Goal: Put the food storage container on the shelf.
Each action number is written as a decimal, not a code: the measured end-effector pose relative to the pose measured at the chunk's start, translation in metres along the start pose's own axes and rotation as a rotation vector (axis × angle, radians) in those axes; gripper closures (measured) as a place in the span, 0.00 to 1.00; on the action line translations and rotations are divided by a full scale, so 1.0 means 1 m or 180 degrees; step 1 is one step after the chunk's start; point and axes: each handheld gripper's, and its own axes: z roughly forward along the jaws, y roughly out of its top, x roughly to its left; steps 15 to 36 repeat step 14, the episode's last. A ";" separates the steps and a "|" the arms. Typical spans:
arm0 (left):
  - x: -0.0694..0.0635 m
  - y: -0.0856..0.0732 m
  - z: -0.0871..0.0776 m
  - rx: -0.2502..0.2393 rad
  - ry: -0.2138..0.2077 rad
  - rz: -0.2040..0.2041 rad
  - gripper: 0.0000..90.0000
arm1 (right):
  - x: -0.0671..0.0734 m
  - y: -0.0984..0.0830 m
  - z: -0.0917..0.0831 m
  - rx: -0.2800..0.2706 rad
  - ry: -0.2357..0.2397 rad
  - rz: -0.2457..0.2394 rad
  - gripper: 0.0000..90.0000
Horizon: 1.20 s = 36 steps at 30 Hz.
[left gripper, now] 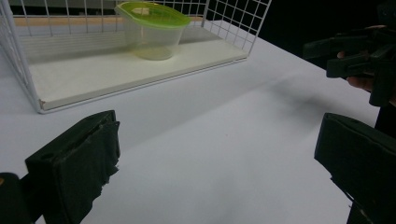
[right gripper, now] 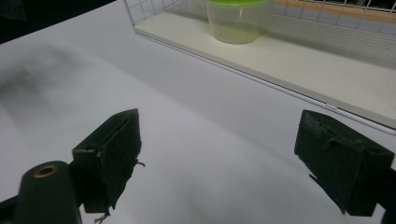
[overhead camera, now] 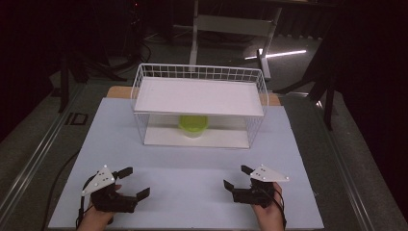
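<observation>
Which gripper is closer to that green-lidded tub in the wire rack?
Neither clearly. The tub sits midway; the left gripper is near-left of it and the right gripper near-right, both open on the table.

count: 1 white wire rack [overhead camera: 260,82] at 12 o'clock on the mat, with 2 white shelf boards, upper [overhead camera: 199,96] and lower [overhead camera: 221,137]. 1 clear tub with green lid [overhead camera: 193,124] on the lower board. 1 white mat [overhead camera: 192,168]. 2 grippers: left gripper [overhead camera: 134,182] at 7 o'clock, right gripper [overhead camera: 237,177] at 5 o'clock.
</observation>
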 end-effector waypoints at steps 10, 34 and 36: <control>0.000 -0.001 0.000 0.0004 -0.0040 -0.0013 0.01 | -0.002 -0.004 0.001 0.0060 -0.0002 0.0061 0.16; 0.000 -0.001 0.001 0.0018 -0.0041 -0.0007 0.01 | -0.002 -0.004 0.000 0.0063 -0.0005 0.0057 0.16; 0.000 -0.001 0.001 0.0018 -0.0041 -0.0007 0.01 | -0.002 -0.004 0.000 0.0063 -0.0005 0.0057 0.16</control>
